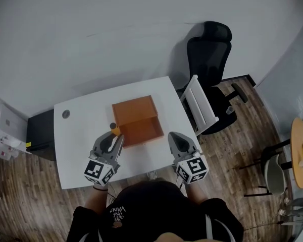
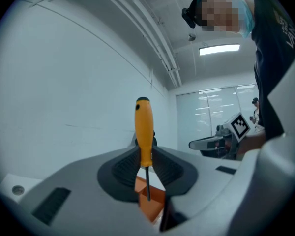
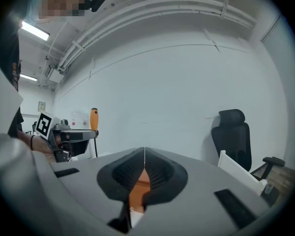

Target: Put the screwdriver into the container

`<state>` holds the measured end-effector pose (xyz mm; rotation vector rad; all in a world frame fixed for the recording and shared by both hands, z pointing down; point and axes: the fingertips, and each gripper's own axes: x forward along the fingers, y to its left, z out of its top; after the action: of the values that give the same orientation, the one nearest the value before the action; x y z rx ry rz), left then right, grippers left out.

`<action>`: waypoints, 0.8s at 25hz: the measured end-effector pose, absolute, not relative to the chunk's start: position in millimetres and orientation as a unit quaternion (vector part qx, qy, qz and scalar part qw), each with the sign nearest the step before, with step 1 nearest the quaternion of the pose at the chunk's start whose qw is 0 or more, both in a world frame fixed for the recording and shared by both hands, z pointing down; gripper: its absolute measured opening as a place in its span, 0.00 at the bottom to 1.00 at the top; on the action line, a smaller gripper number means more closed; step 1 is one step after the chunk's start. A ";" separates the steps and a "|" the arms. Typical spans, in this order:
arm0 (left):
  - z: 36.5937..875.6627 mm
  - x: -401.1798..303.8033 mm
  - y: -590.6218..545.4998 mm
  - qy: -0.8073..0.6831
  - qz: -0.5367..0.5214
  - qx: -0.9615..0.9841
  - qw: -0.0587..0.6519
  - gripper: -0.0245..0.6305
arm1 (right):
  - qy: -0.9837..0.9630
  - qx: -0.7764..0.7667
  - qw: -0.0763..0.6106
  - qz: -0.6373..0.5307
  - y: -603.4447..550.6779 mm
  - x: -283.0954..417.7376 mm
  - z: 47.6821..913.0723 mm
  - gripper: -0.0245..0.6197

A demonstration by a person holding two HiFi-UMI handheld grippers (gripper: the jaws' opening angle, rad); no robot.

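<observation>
Left gripper clamps the yellow-handled screwdriver upright at the orange container's near-left corner. Right gripper is closed and empty. We judge transport underway; next, move over the opening and release.

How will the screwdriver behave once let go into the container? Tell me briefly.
Probably stiff: the screwdriver stands upright in the shut left gripper, its shaft straight. Its smooth, round handle looks apt to roll when dropped, though the container's walls should stop it.
</observation>
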<state>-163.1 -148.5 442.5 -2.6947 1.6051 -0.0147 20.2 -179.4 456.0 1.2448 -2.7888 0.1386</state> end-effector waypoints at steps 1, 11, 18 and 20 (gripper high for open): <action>444.3 -162.3 -150.7 0.512 -0.006 -0.859 0.001 0.16 | -0.912 0.406 0.041 0.045 -180.9 20.2 456.1 0.06; 465.7 -158.5 -177.6 0.508 -0.029 -0.861 -0.007 0.16 | -0.912 0.404 0.035 0.057 -193.3 18.0 465.6 0.06; 483.5 -152.2 -200.1 0.500 -0.050 -0.864 -0.016 0.16 | -0.910 0.410 0.034 0.059 -204.6 21.5 469.4 0.06; 489.7 -150.1 -205.7 0.497 -0.058 -0.866 -0.020 0.16 | -0.909 0.412 0.034 0.060 -208.5 22.9 469.8 0.06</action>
<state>-150.1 -205.7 489.7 -2.7536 1.5817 -0.1832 22.9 -208.5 469.8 1.2663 -2.7944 0.1856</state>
